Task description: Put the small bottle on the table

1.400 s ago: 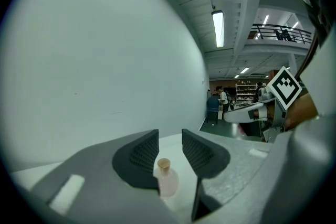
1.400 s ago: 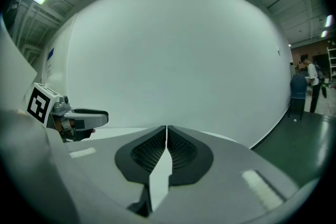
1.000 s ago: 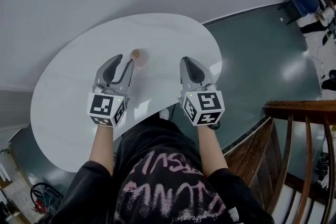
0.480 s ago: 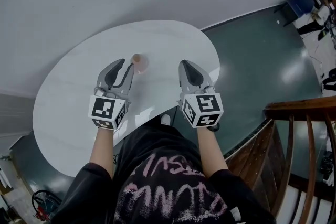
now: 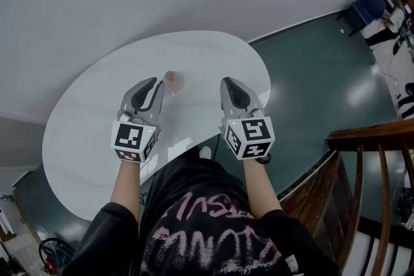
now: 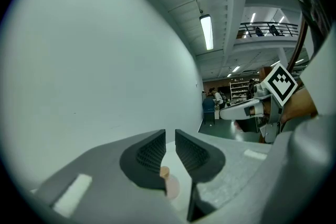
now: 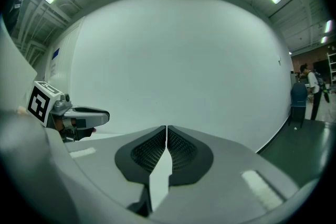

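The small bottle (image 5: 171,80) stands upright on the white tabletop (image 5: 97,119), toward the far edge and just past the tips of the left claw (image 5: 154,83). The left gripper view looks down between the two jaws, which sit a narrow gap apart with nothing held between them. The bottle's tan cap and pale body show low in that gap, out beyond the jaws rather than in their grip. The right claw (image 5: 231,82) hovers over the near side of the tabletop with its jaws pressed together and empty, well apart from the bottle.

Judging by this, the placing looks done and what remains is getting clear. The bottle looks light and narrow, so a nudge could tip it. The left claw would best draw straight back along its own line, jaws kept apart, without swinging right toward the bottle, and the right claw should stay out of the way
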